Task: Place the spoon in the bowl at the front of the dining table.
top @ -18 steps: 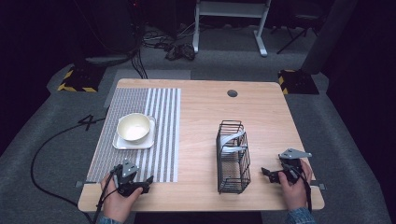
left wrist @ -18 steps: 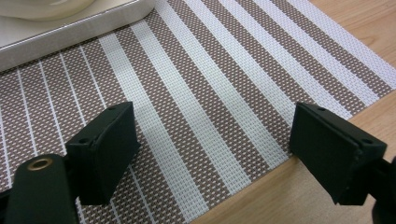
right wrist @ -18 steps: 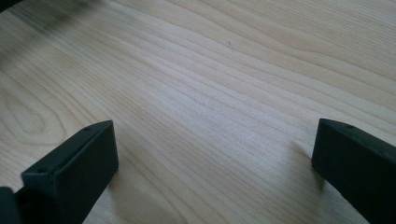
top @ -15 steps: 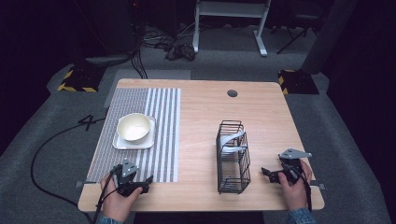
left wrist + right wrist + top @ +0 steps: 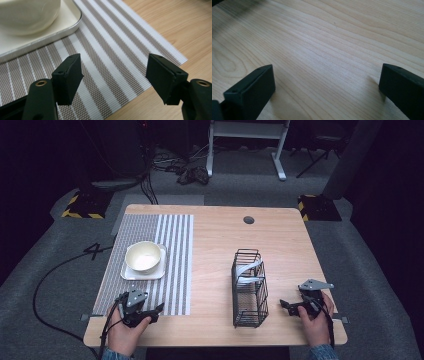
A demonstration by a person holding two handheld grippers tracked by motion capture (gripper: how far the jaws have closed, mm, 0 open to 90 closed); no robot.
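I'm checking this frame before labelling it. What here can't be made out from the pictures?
- White bowl on the white square tray: left gripper view, cut off by the top edge and blurred; its inside does not show there.
- Pale flat pieces in the black wire rack: high view, too small and crossed by wires to identify.
- Black wire rack's far side: right gripper view, just a dark blur at the top left corner.

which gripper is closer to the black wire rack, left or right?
Right. The right gripper sits just right of the black wire rack on bare wood. The left gripper is farther off to the rack's left, at the striped placemat's near edge.
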